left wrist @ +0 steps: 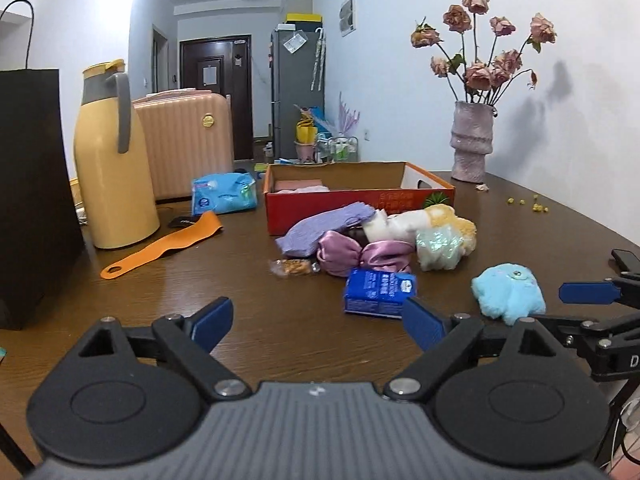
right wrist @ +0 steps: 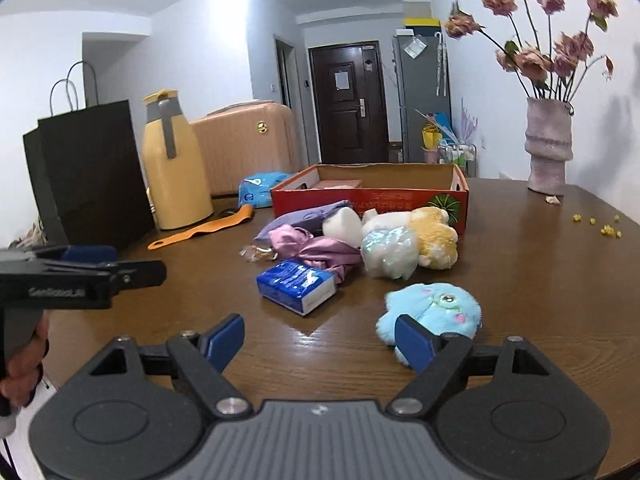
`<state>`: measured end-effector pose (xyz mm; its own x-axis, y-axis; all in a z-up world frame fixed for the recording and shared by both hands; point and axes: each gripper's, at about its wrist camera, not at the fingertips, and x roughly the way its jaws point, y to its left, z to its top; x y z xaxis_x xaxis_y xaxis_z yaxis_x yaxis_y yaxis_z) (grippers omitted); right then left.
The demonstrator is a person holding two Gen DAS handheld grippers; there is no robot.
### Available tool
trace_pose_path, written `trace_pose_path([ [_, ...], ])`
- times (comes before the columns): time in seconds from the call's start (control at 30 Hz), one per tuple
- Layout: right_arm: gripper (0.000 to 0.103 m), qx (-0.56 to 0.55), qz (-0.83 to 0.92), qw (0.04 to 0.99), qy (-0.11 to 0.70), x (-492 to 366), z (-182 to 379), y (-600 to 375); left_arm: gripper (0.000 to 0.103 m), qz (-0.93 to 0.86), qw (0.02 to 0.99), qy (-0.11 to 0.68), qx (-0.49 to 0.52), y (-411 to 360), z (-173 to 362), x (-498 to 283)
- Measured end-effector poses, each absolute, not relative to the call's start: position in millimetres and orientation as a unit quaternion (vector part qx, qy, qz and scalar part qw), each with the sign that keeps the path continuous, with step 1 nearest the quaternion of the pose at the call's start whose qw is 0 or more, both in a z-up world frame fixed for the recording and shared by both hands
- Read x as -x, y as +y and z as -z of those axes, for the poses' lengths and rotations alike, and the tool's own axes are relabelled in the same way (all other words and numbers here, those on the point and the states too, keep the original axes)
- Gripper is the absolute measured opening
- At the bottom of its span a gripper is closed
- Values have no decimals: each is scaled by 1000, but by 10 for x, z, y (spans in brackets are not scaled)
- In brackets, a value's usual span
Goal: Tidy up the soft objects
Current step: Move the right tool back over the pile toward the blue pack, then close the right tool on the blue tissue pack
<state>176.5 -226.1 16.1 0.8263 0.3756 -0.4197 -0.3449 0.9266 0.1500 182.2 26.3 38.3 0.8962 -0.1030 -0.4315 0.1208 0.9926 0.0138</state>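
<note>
Standing at the far left of the brown table (right wrist: pixel 520 280), a black paper bag (right wrist: pixel 92 168) carries no print that I can see, and in the left wrist view it is cut off by the picture edge. Next to it is a yellow thermos jug (right wrist: pixel 172 172), and before it lies an orange strap (right wrist: pixel 200 232) with a small black tag whose letters are too small to read. A light blue tissue pack (left wrist: pixel 224 196) further back has a round logo, also not readable.

The red cardboard box (right wrist: pixel 372 200) shows gold characters on its front wall and a green fruit picture at the right corner; the characters are too blurred to read. Something pink lies inside, mostly hidden by the wall. Just before the box is the heap of soft objects: purple cloth (left wrist: pixel 320 228), a pink satin bow (left wrist: pixel 360 256), a white and yellow plush toy (right wrist: pixel 420 236). A blue tissue packet (right wrist: pixel 296 286) has white writing I cannot make out. The light blue plush toy (right wrist: pixel 432 312) lies apart, nearer to the cameras.

The left gripper (left wrist: pixel 320 322) is spread wide over bare table and holds nothing. The right gripper (right wrist: pixel 320 346) is also spread wide and empty; its right pad covers part of the blue plush, and I cannot tell if it touches.
</note>
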Motion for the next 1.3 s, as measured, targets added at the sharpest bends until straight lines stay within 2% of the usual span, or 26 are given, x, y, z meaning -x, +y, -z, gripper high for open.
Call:
trace_pose_path([
  [0.2,80,-60,-182,952,240,-1891,-43,-2208,93,59,971,232,2,296,-303,-1946],
  [0.33,75,-81,-183,946,257,-2110,30,-2191,92,76,967,244,21,332,-234,-2209],
  [0.4,66,-91,-180,943,266,-2262,65,-2168,87,84,963,254,34,341,-187,-2421],
  [0.47,61,-103,-182,940,271,-2421,94,-2134,75,93,958,265,49,351,-138,-2640],
  [0.5,60,-109,-183,938,272,-2499,104,-2117,73,101,954,275,58,350,-109,-2757],
  [0.7,45,-166,-179,927,284,-2985,220,-2029,65,143,933,315,95,278,72,-3309],
  [0.87,30,-211,-176,912,305,-3263,361,-1967,35,160,907,359,149,326,241,-3544],
  [0.9,23,-213,-176,910,308,-3289,376,-1955,35,162,900,368,166,347,269,-3554],
  [0.93,20,-215,-180,908,311,-3315,387,-1948,33,167,895,373,181,358,275,-3538],
  [1.13,17,-214,-192,902,322,-3232,324,-2058,32,167,876,400,212,263,208,-3195],
  [1.3,16,-219,-199,895,333,-3113,376,-2186,32,158,883,392,206,223,235,-3056],
])
